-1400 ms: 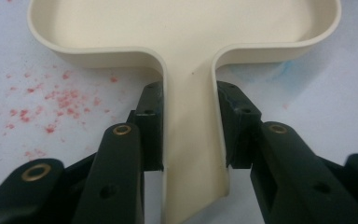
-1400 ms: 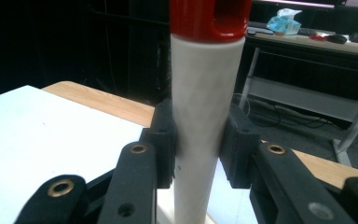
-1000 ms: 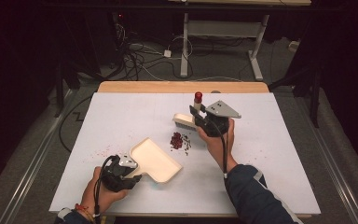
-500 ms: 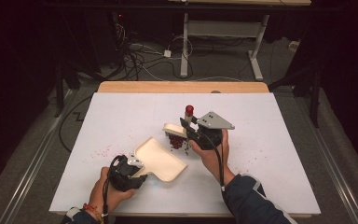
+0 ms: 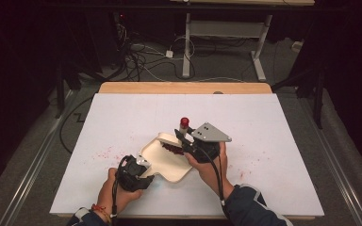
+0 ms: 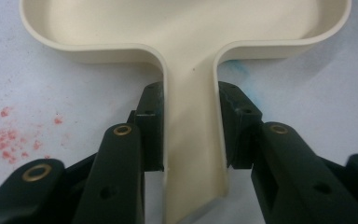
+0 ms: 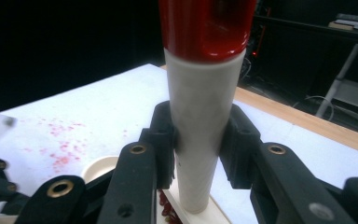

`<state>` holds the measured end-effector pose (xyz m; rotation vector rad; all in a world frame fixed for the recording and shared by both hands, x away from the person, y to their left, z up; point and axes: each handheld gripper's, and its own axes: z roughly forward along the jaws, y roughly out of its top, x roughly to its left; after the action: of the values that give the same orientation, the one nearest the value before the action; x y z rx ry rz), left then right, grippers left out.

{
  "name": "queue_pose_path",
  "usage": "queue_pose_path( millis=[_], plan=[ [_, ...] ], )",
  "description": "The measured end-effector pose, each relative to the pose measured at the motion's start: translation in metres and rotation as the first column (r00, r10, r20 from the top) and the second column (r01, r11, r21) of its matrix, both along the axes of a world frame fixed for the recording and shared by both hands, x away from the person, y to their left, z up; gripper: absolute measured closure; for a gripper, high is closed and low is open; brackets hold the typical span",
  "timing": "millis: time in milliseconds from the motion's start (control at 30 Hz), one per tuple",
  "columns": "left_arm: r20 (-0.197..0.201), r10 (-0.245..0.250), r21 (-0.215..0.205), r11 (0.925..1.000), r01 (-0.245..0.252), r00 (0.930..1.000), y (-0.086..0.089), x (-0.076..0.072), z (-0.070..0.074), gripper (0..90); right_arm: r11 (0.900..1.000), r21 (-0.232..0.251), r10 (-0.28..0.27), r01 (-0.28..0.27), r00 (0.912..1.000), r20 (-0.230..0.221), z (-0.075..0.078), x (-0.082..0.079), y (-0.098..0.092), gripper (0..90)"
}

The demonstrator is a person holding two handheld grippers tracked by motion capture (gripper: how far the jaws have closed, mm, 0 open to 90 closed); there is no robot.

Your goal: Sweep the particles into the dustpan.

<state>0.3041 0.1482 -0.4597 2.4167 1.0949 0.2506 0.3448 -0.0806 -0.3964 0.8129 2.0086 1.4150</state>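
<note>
Down on the white bench [image 5: 273, 141], a cream dustpan [image 5: 162, 162] lies with its flat handle toward the person, and the left gripper [image 5: 141, 170] has its jaws closed on that handle; in the left gripper view the two black jaws press the handle's [image 6: 193, 154] side walls, and the pan's [image 6: 177, 28] open tray spreads ahead of them. At the pan's far edge a small cream brush [image 5: 169, 140] rests its base, and dark red crumbs [image 5: 172, 148] lie just in front of it inside the pan. The right gripper [image 5: 186, 140] holds the brush by its upright white handle, which is capped in red [image 5: 185, 122]; the right gripper view shows the jaws clamped on either side of that white shaft [image 7: 200, 140], the glossy red cap [image 7: 205, 25] above them, and a few red bits [image 7: 165, 207] beside the brush base below. Fine pinkish-red specks [image 5: 104, 153] are scattered on the bench to the left of the pan, seen too in the left gripper view [image 6: 4, 140], and a few more lie near the right forearm [image 5: 242, 175]. A wooden strip [image 5: 184, 87] borders the far side of the bench
</note>
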Motion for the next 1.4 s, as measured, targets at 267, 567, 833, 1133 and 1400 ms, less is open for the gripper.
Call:
queue_pose_path(
  millis=[267, 567, 833, 1133, 1400],
  plan=[
    [-0.001, 0.001, -0.008, 1.0, -0.001, 1.0, 0.001, 0.003, 0.001, 63.7, 1.0, 0.006, 0.03, -0.03, 0.9995, -0.013, 0.002, -0.011, 0.009, 70.1],
    [0.003, -0.016, 0.007, 0.9999, 0.016, 0.9999, 0.002, 0.005, -0.002, 63.7, 1.0, 0.009, 0.021, -0.022, 0.9997, 0.009, 0.006, -0.01, 0.01, 70.3],
    [0.006, -0.034, 0.018, 0.9993, 0.034, 0.9994, 0.003, 0.007, -0.007, 63.7, 0.994, 0.092, -0.052, 0.052, 0.9986, 0.0, 0.02, 0.018, -0.009, 70.3],
    [0.012, -0.058, 0.036, 0.9977, 0.058, 0.9982, 0.004, 0.006, -0.007, 63.7, 0.985, 0.092, -0.149, 0.143, 0.9874, 0.053, 0.042, 0.016, -0.052, 70.3],
    [0.004, -0.054, 0.032, 0.998, 0.054, 0.9985, 0.003, 0.002, -0.007, 63.7, 0.983, -0.006, -0.184, 0.185, 0.9826, 0.021, 0.024, 0.006, -0.074, 70.3]
  ],
)
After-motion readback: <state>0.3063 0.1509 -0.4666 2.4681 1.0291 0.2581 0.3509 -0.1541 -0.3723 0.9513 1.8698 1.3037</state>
